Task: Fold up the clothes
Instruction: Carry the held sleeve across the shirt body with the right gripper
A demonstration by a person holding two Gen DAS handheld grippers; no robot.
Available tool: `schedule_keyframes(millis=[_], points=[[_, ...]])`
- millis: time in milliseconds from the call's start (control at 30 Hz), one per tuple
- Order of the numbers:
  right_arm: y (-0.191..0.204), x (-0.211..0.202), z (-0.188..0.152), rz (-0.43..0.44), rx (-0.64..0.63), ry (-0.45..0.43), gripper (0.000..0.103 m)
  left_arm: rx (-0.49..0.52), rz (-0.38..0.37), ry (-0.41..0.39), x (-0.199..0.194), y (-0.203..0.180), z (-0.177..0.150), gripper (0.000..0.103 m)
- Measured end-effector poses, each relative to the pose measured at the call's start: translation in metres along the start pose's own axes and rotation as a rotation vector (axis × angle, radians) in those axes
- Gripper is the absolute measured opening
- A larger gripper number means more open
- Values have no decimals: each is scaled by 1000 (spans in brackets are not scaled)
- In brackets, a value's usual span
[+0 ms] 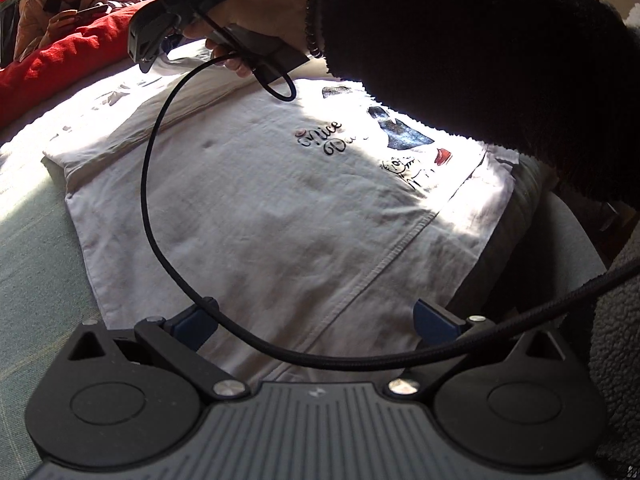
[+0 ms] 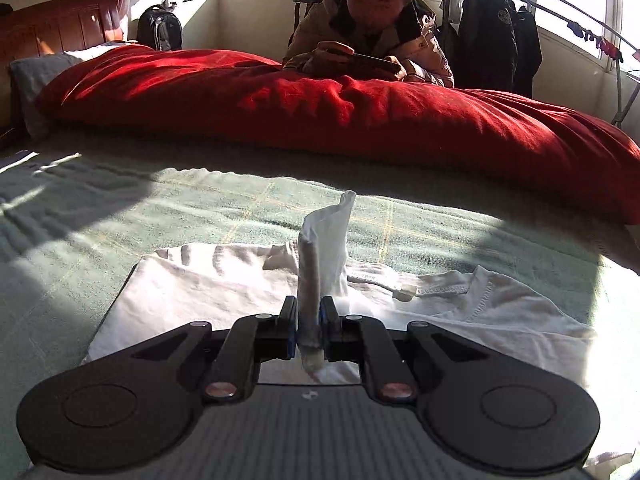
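White T-shirt (image 1: 256, 216) spread flat across the middle of the left wrist view, on a pale green bedcover (image 1: 28, 248), with a printed motif and looping script near the upper right of the cloth and a stitched hem running diagonally toward the lower centre. Left gripper (image 1: 316, 320) at the bottom of that view, blue-tipped fingers (image 1: 192, 322) spread wide apart just over the near edge of the shirt, nothing between them. Black cable (image 1: 160, 184) looping from the lower right, across the gripper body, up the left half of the frame to the right gripper (image 1: 146, 50) in the upper left, gripped by a hand (image 1: 256, 12) emerging from a dark fleecy sleeve (image 1: 480, 60) that fills the upper right. In the right wrist view, right gripper (image 2: 308, 316) at lower centre, fingers closed tight on a bunched fold of the same T-shirt (image 2: 200, 292), the pinched cloth standing upright above the fingertips while the remainder lies flat on the bedcover (image 2: 80, 208), collar to the right of centre. Long red quilt (image 2: 320, 108) across the upper half, behind it a person (image 2: 372, 28) leaning over a phone (image 2: 372, 62), top centre. Backpack (image 2: 160, 30) at upper left, dark jackets (image 2: 500, 28) hanging at upper right.
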State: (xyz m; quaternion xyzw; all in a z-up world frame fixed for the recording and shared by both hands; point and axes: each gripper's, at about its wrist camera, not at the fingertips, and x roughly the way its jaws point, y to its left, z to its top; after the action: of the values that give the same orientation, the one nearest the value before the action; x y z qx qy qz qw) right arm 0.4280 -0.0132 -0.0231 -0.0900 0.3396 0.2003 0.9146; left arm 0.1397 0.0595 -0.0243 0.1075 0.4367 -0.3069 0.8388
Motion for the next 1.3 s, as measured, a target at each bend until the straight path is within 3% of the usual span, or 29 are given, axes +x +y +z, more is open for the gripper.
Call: schedule_keyframes(millis=[567,967,1300], points=[[46,2,-16,77,-143,20,13,-14,-8,8,-1,0,-9,102],[73,2,-24,68,-261,22,13,-22,-11,12,0,1,-12,102],[82,9,-29,69,-276,51,14,-32,-10,18,1,2,-16,102]])
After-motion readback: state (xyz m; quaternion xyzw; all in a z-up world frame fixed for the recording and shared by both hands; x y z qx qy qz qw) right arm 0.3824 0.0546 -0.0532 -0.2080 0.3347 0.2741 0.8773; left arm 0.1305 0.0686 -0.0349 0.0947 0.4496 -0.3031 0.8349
